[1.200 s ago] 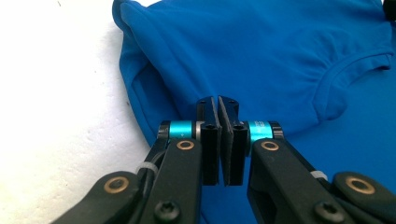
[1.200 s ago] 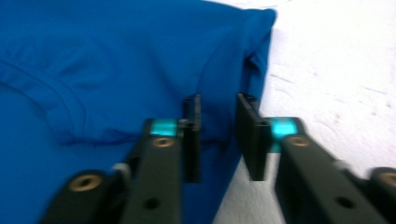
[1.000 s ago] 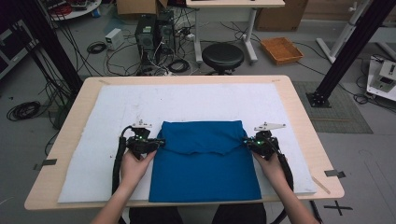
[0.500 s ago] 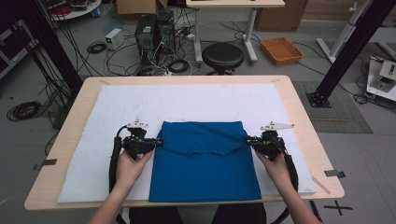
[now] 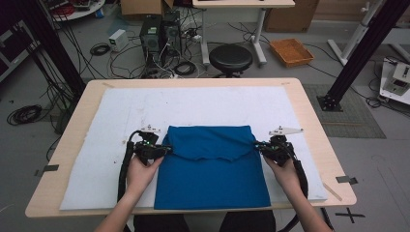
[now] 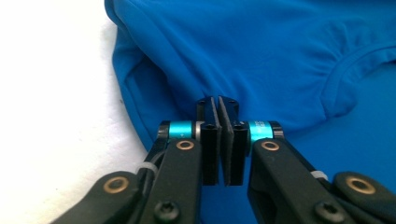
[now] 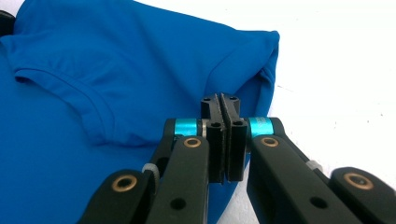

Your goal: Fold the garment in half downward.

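The blue shirt (image 5: pixel 212 166) lay folded on the white mat (image 5: pixel 111 125) covering the tabletop (image 5: pixel 314 116). The left gripper (image 5: pixel 167 150) had just been closing its fingers, now pinched on the shirt's left edge. The right gripper (image 5: pixel 258 146) was clamped on its right edge.

The shirt (image 5: pixel 212 166) is bright blue all over, with no pattern. Just by the black fingers (image 6: pixel 208 135) sit shiny light-blue rings (image 6: pixel 181 129) and gold-coloured screws (image 6: pixel 185 145). Under the fingers the mat (image 5: pixel 121 125) is white, and the table (image 5: pixel 314 121) is pale wood.
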`<state>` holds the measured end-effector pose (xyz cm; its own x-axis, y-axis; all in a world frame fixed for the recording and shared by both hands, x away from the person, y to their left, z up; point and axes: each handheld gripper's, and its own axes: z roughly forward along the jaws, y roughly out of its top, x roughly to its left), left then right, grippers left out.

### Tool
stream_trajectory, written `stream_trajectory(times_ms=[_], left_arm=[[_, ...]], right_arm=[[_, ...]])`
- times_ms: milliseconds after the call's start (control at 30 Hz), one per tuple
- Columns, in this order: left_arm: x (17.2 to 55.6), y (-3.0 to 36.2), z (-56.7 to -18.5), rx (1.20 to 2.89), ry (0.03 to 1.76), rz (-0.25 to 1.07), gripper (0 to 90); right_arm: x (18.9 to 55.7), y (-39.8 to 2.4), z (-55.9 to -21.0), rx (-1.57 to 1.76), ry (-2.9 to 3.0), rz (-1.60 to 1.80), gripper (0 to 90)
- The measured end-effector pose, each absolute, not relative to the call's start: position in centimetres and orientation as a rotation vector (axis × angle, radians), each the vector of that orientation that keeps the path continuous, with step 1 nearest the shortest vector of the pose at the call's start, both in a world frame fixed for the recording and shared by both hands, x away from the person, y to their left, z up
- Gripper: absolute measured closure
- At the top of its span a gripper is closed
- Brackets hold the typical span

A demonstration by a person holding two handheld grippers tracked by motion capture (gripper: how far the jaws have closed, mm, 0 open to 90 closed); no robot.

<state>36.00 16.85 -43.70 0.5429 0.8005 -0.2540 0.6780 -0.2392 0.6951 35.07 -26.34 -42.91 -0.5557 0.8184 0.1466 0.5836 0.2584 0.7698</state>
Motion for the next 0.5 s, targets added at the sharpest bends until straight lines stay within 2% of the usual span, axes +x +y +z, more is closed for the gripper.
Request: stream_trajectory(times_ms=[500], left_arm=[[34.2, 18.0, -41.3, 1.914, 1.121, 0.145, 88.5]], right_arm=[[33.8, -26.7, -41.7, 1.276, 2.266, 1.210, 89.8]])
